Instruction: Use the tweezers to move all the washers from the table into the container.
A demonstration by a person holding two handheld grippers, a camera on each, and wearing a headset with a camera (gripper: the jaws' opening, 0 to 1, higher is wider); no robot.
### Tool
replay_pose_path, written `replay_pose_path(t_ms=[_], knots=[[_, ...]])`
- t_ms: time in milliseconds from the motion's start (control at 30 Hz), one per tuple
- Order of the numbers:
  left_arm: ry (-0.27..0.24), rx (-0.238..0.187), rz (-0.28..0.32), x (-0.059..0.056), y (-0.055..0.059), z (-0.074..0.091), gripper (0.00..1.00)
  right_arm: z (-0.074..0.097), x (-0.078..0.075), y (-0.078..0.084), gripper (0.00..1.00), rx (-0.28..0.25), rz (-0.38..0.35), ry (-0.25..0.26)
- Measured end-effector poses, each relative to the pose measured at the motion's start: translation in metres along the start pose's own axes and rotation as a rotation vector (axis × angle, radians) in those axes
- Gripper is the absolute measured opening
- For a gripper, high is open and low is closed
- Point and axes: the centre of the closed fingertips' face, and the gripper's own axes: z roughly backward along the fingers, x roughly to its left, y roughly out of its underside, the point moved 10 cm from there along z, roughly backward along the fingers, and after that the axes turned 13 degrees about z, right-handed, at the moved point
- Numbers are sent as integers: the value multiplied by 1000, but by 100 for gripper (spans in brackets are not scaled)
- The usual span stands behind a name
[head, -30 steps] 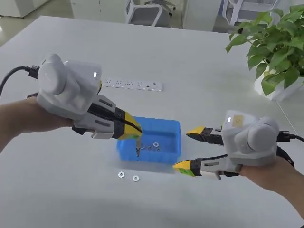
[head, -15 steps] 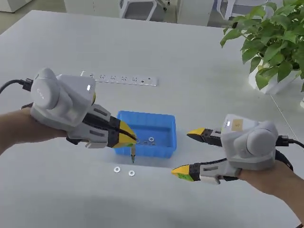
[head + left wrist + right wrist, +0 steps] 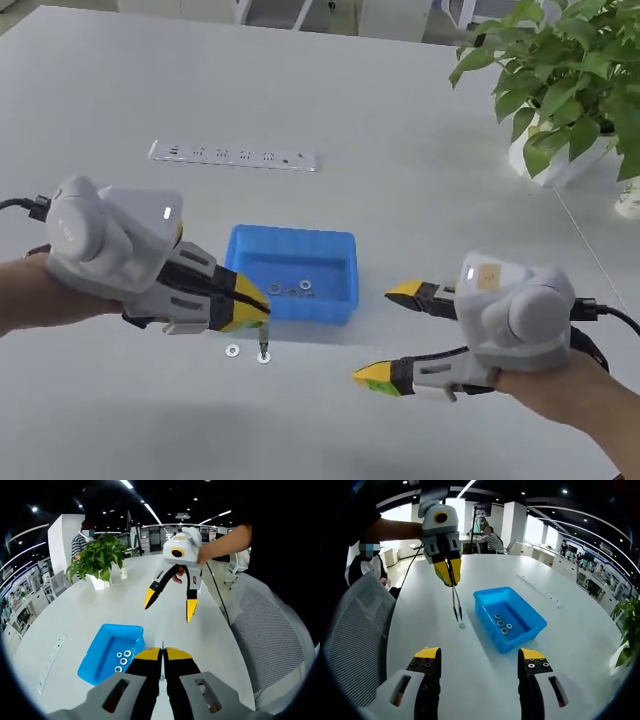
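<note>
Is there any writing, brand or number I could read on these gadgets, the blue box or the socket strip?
No text here can be read.
On the right gripper: a yellowish sticker, too blurred to read.
On the power strip: markings, if any, too small to read.
On the blue container: no label shows.
</note>
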Motion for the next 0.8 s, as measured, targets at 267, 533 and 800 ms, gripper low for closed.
replay_pose_path(t_ms=[267,533,800], knots=[[8,7,3,0,8,-4,5,-1,3,2,63,0,-11,2],[3,2,6,2,11,-4,5,-7,6,3,63,-4,-14,-10],[6,5,11,4,13,-7,5,-10,7,5,62,-7,-22,-15]])
